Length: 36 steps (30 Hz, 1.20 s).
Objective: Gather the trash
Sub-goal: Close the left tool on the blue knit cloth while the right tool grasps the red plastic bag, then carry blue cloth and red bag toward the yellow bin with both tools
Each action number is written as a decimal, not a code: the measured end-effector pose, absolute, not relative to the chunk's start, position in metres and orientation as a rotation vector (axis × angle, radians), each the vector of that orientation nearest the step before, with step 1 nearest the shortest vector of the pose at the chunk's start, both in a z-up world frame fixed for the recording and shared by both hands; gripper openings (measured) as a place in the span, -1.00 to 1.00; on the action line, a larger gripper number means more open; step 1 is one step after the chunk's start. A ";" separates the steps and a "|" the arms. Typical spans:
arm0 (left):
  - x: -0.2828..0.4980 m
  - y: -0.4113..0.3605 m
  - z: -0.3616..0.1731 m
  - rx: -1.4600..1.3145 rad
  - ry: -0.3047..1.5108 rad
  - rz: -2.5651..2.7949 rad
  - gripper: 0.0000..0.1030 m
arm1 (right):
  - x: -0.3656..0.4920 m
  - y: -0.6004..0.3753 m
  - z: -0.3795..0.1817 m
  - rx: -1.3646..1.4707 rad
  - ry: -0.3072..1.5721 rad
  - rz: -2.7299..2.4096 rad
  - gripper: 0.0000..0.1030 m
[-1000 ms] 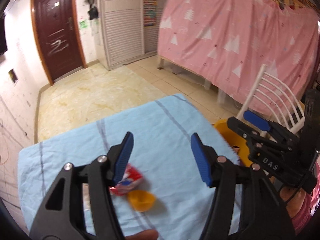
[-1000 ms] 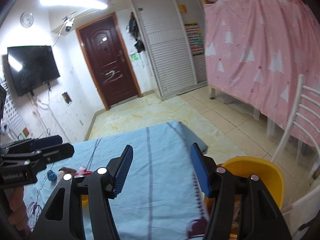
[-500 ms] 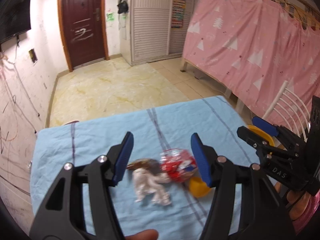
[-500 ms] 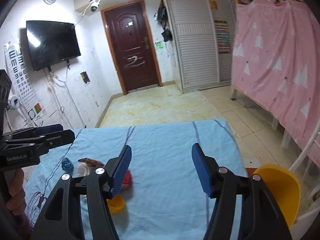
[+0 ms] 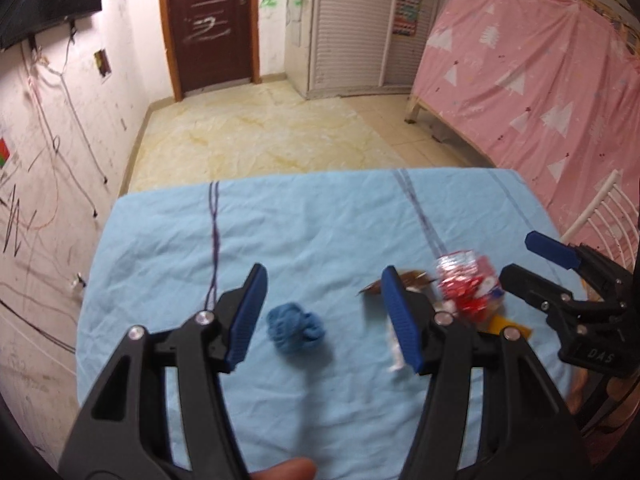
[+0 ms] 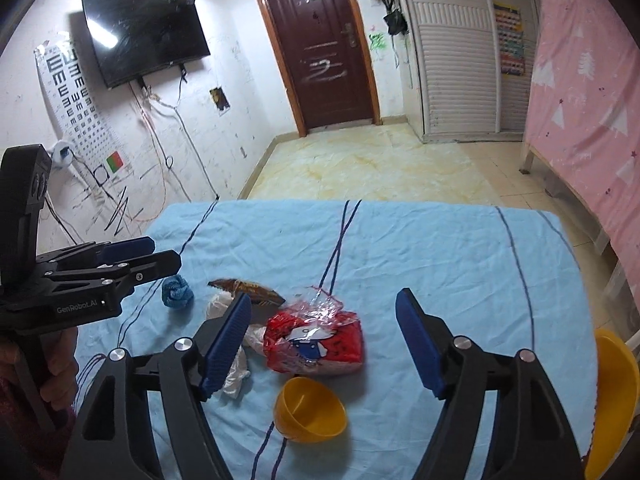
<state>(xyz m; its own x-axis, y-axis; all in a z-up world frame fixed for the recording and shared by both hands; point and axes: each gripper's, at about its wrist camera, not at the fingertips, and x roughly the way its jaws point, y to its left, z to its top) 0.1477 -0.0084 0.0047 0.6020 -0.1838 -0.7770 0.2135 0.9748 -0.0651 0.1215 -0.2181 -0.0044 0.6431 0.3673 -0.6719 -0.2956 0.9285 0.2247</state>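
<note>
Blue cloth with thin dark stripes covers the table (image 6: 440, 248), and every scrap of litter lies on it, none yet lifted. In the right wrist view, low and centre, sit the crinkled red and clear plastic snack bag (image 6: 316, 340) and, just below it, the small yellow plastic bowl (image 6: 310, 408). Left of the bag a brown foil wrapper (image 6: 248, 288) overlaps a crumpled white tissue (image 6: 236, 368), and further left lies the balled blue rag (image 6: 177, 291).

Right gripper (image 6: 324, 344): its jaws have just been opening and stand wide, with the red bag between them but clear of both pads, so nothing is grasped. Left gripper (image 5: 324, 316): jaws parted about halfway and empty, with the blue rag (image 5: 295, 330) in the gap at lower centre of the left wrist view, touched by neither pad.

A larger yellow tub (image 6: 614, 392) shows at the lower right edge of the right wrist view, off the table's side (probably where the rubbish goes, though that is my guess).

As I judge it, collecting has barely begun: both hands are lined up on a first item each, and all five loose things remain to be picked up and dropped in.
</note>
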 end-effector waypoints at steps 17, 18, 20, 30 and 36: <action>0.165 0.006 -0.035 0.023 1.032 -0.230 0.10 | 0.149 -0.197 -0.040 0.090 0.927 0.410 0.42; 0.164 0.006 -0.037 0.029 1.033 -0.230 0.10 | 0.149 -0.199 -0.041 0.096 0.927 0.411 0.42; 0.162 0.006 -0.039 0.033 1.042 -0.234 -0.09 | 0.150 -0.201 -0.042 0.112 0.926 0.414 0.42; 0.157 0.004 -0.037 0.027 1.044 -0.211 -0.50 | 0.149 -0.214 -0.042 0.140 0.909 0.398 -0.27; 0.144 0.000 -0.022 0.039 1.000 -0.196 -0.50 | 0.140 -0.222 -0.028 0.173 0.849 0.394 -0.27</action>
<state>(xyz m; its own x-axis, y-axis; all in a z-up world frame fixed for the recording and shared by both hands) 0.1442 -0.0002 -0.0216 0.5239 -0.1454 -0.8392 0.1816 0.9817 -0.0568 0.1401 -0.2223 -0.0281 0.5940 0.4050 -0.6951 -0.2692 0.9143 0.3026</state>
